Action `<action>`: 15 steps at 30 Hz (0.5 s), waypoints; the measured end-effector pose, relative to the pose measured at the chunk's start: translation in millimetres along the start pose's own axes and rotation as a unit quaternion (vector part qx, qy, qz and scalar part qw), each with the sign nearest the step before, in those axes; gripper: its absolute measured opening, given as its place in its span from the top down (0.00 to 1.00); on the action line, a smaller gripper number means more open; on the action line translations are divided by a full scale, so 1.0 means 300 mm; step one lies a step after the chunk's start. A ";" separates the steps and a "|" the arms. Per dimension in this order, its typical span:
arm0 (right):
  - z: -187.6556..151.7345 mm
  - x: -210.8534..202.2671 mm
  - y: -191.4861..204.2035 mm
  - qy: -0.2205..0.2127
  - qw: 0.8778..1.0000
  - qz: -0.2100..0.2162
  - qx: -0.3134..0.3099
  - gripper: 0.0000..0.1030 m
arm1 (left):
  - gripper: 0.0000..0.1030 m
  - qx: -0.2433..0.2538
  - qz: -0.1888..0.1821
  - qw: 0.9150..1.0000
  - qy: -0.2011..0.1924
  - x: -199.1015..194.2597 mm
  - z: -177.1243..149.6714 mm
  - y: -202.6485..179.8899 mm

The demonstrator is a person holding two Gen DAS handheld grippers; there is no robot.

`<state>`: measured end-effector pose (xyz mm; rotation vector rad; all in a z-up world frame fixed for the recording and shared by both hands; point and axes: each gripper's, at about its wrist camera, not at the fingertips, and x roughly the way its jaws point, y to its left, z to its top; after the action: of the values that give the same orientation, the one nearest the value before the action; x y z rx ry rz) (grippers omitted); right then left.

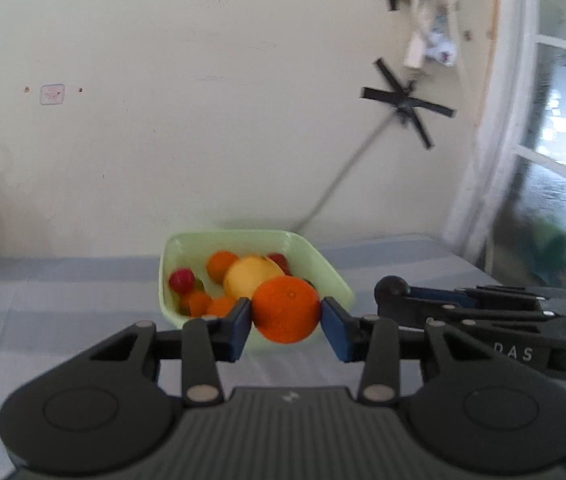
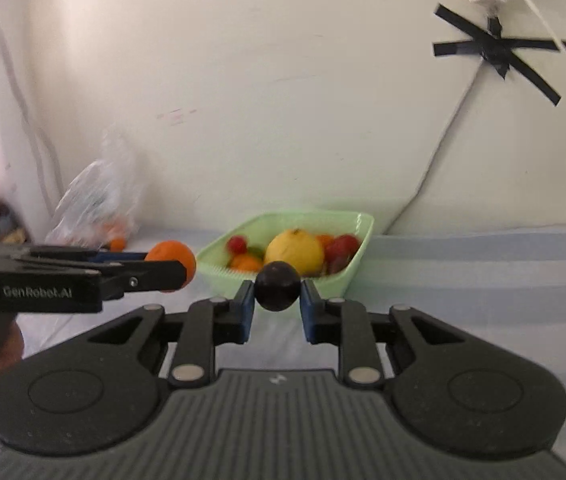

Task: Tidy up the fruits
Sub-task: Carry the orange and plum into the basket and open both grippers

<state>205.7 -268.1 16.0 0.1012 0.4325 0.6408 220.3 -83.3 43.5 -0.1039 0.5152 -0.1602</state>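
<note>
Left tongs clamp an orange, right tongs a dark, perhaps plum-like fruit, blurred.

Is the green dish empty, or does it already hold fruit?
Holding fruit. The green dish contains a yellow fruit, small oranges and red fruits.

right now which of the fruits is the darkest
The near-black round fruit clamped in the right tool; the left tool holds an orange, and the green bowl's fruits are yellow, orange, red.
</note>
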 end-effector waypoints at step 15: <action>0.014 0.237 -0.032 0.025 1.000 -0.014 -0.002 0.66 | 0.56 -0.023 0.039 0.998 0.036 0.226 0.032 0.065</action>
<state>263.9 -233.1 -8.0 0.0747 0.4810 0.6169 285.6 -75.7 16.3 -0.1229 0.5933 -0.0757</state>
